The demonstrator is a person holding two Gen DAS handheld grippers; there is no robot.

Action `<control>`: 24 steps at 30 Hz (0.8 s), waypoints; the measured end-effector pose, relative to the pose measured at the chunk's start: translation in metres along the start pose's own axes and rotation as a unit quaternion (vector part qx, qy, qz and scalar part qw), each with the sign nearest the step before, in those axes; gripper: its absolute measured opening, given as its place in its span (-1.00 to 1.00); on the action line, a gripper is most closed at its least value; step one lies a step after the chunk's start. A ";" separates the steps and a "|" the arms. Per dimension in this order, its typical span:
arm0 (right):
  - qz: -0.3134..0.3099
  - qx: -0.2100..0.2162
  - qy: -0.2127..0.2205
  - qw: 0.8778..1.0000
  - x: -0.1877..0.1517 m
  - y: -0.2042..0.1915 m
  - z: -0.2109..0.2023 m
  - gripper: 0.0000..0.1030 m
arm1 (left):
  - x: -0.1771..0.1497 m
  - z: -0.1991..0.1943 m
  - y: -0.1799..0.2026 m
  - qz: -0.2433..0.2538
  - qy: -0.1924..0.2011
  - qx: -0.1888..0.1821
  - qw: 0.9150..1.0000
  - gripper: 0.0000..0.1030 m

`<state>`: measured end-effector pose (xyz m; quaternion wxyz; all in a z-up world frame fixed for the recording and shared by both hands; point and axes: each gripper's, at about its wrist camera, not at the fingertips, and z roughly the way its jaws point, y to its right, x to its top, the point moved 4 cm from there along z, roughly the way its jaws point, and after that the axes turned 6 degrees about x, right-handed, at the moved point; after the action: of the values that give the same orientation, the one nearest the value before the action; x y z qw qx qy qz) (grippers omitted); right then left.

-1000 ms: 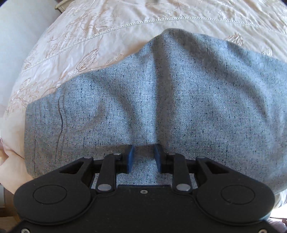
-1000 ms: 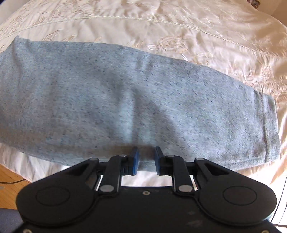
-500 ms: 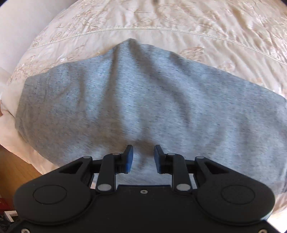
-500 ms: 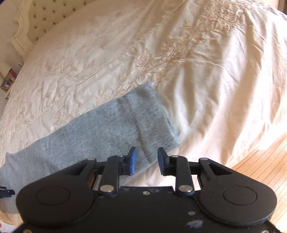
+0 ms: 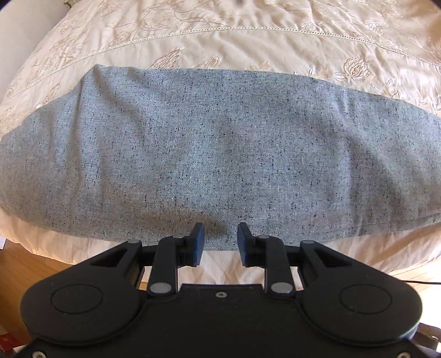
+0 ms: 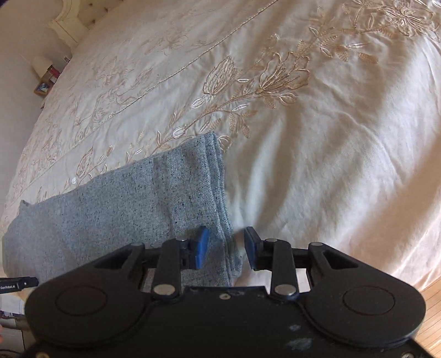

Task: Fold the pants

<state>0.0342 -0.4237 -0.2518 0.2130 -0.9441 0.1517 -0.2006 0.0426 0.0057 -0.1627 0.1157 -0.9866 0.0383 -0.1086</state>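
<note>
The grey speckled pants (image 5: 215,154) lie flat and lengthwise across a cream embroidered bedspread (image 5: 248,33). My left gripper (image 5: 220,239) is open and empty, its blue pads at the near long edge of the pants around the middle. In the right wrist view the pants' cuff end (image 6: 212,192) shows stacked layers. My right gripper (image 6: 225,245) is open, its jaws standing either side of the near cuff corner without closing on it.
The bedspread (image 6: 330,137) stretches far beyond the pants. The bed's near edge drops to a wooden floor (image 5: 22,264). A headboard (image 6: 71,24) and a nightstand with small items (image 6: 46,79) stand at the far left. The tip of the other gripper (image 6: 19,283) shows at the left edge.
My left gripper has shifted along the near edge toward the middle of the pants. My right gripper has come down closer onto the cuff end, with the corner now between its jaws.
</note>
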 end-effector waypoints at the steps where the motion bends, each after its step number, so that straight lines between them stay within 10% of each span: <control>1: -0.002 0.009 -0.002 1.000 0.003 -0.002 0.001 -0.35 | -0.001 -0.002 -0.001 0.000 -0.001 0.000 1.000 -0.33; 11: 0.010 0.054 -0.046 0.997 -0.002 0.005 0.011 -0.51 | 0.005 -0.005 0.006 -0.010 0.004 -0.015 1.000 -0.33; 13: -0.003 0.052 -0.035 0.998 -0.006 0.000 0.002 -0.83 | 0.012 -0.004 0.014 -0.012 0.005 -0.029 0.999 -0.33; 24: -0.045 0.056 0.018 0.997 0.001 -0.049 -0.044 -0.84 | 0.079 0.020 0.071 -0.010 0.018 -0.075 0.997 -0.33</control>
<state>0.0253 -0.3964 -0.1923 0.2538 -0.9327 0.1015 -0.2353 0.1209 -0.0671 -0.1825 0.0390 -0.9908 0.0382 -0.1240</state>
